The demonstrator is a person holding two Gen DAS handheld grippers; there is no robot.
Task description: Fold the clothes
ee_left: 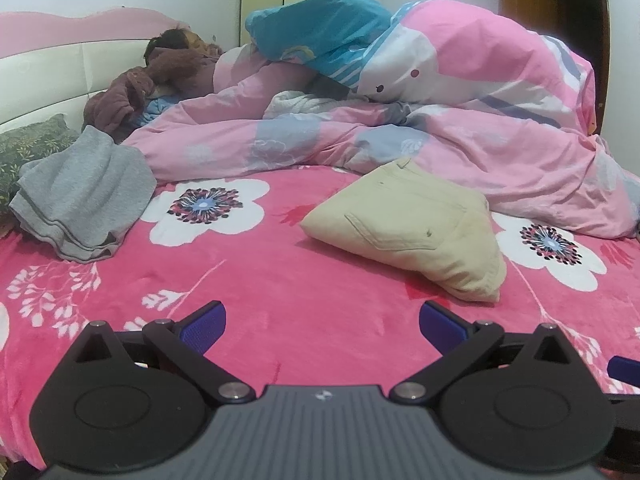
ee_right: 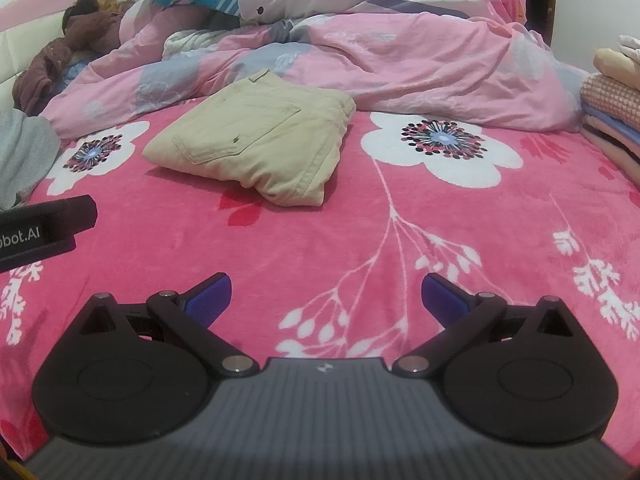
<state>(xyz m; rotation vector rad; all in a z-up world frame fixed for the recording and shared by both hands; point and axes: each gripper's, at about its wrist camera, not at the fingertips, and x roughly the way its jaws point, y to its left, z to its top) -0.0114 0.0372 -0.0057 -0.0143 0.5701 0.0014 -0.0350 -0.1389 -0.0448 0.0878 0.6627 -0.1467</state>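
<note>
— What does the left wrist view show of the task's clothes?

— The folded beige trousers [ee_left: 408, 232] lie on the pink flowered blanket [ee_left: 280, 280], back pocket up, just in front of the heaped pink duvet [ee_left: 400, 148]. A crumpled grey garment [ee_left: 84, 196] sits well apart from them at the far left, beside a green patterned pillow [ee_left: 28, 148].

— And the grippers?

— The left gripper [ee_left: 322, 326] hangs above bare blanket with its blue-padded fingers spread wide and nothing between them. The right gripper [ee_right: 326, 298] is the same: fingers wide apart, empty, over the white branch print. Neither touches the trousers.

— Any writing?

— Only one piece. In the right wrist view, the black body of the left gripper enters from the left edge and carries white letters, cut off by the frame, reading "obot.AI". A small pale logo sits on each gripper's ribbed grey housing, too small to read.

— What else is around?

— A stack of folded clothes [ee_right: 612, 116] at the right edge, a blue pillow [ee_left: 320, 28] on top of the duvet, and a person lying by the headboard [ee_left: 48, 68], partly under a brown garment [ee_left: 120, 100].
</note>
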